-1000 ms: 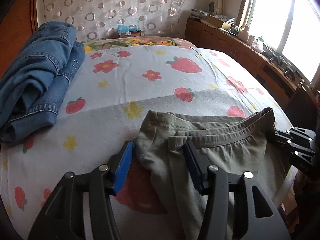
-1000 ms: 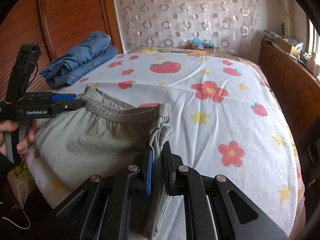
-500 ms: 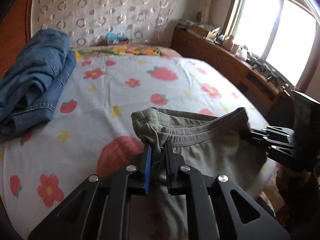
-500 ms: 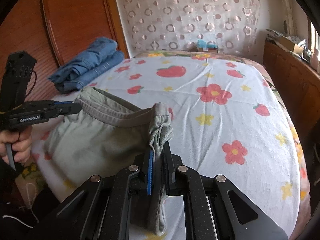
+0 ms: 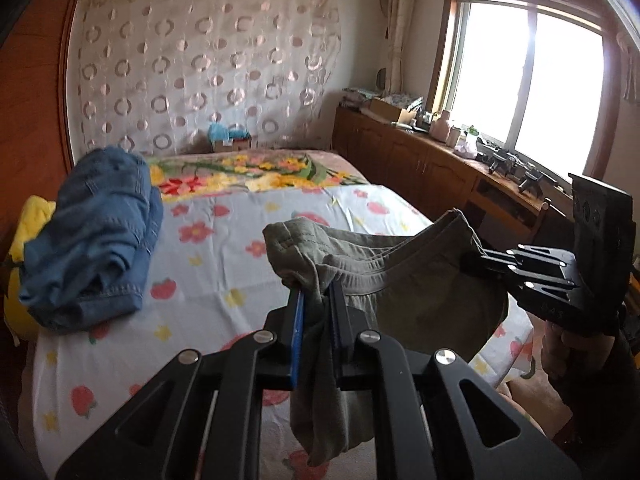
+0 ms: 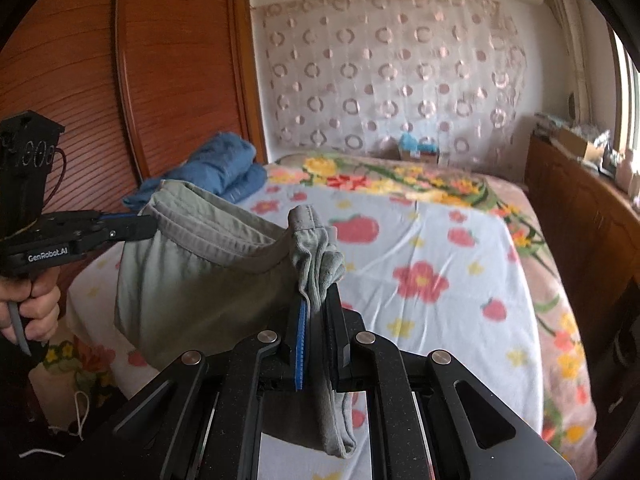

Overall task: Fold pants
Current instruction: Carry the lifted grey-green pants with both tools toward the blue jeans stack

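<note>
Grey-green pants (image 5: 424,280) hang in the air above the bed, held by the waistband at both ends. My left gripper (image 5: 318,296) is shut on one bunched corner of the waistband. My right gripper (image 6: 318,306) is shut on the other corner, where the fabric (image 6: 316,256) bulges above the pads. The waistband sags between them and the legs drop below, out of sight. In the left wrist view the right gripper (image 5: 476,260) shows at the far right; in the right wrist view the left gripper (image 6: 144,226) shows at the left, with a hand (image 6: 32,304) on its handle.
The bed (image 6: 432,240) has a white sheet with strawberries and flowers. Folded blue jeans (image 5: 96,232) lie at its left side by the wooden headboard (image 6: 160,80). A wooden cabinet (image 5: 420,164) with clutter runs under the window (image 5: 528,88) on the right.
The left gripper closed on the waistband corner. Both grippers then rose and lifted the pants off the bed; the view now tilts up toward the wall and window.
</note>
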Motion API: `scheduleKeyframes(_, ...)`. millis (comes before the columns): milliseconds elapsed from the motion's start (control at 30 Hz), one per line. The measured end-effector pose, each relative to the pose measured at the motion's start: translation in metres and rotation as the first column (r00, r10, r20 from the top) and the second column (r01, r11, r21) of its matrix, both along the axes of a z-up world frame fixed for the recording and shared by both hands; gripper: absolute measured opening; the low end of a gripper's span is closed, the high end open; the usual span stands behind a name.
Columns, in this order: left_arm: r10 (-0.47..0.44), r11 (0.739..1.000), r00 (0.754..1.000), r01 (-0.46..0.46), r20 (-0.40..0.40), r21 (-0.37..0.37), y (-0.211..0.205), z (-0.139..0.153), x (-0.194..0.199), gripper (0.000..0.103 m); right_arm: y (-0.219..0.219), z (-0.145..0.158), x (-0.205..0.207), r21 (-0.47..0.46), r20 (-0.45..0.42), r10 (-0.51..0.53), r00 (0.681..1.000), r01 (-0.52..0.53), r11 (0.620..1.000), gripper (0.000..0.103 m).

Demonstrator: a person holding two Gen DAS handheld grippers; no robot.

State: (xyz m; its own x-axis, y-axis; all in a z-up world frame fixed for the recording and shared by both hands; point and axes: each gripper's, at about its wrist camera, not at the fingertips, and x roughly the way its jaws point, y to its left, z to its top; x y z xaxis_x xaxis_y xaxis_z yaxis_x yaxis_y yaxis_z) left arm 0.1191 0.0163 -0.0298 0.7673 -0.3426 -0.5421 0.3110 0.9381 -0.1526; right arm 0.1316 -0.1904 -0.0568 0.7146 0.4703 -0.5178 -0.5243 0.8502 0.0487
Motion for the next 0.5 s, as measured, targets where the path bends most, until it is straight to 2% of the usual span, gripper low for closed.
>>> scheduleKeyframes(300,0.043,0.999,0.995,-0.043,0.086,0.005,0.019,0.035,-0.005,0.008,0.017,0.039,0.004,-0.023,0.080,0.025,0.996,-0.024,0.999,0.006)
scheduleKeyframes(500,0.072,0.997,0.991,-0.072,0.116,0.001,0.032,0.047,-0.011,0.008,0.030,0.056,0.007,-0.024,0.109,0.051,0.993,-0.049,0.999,0.006)
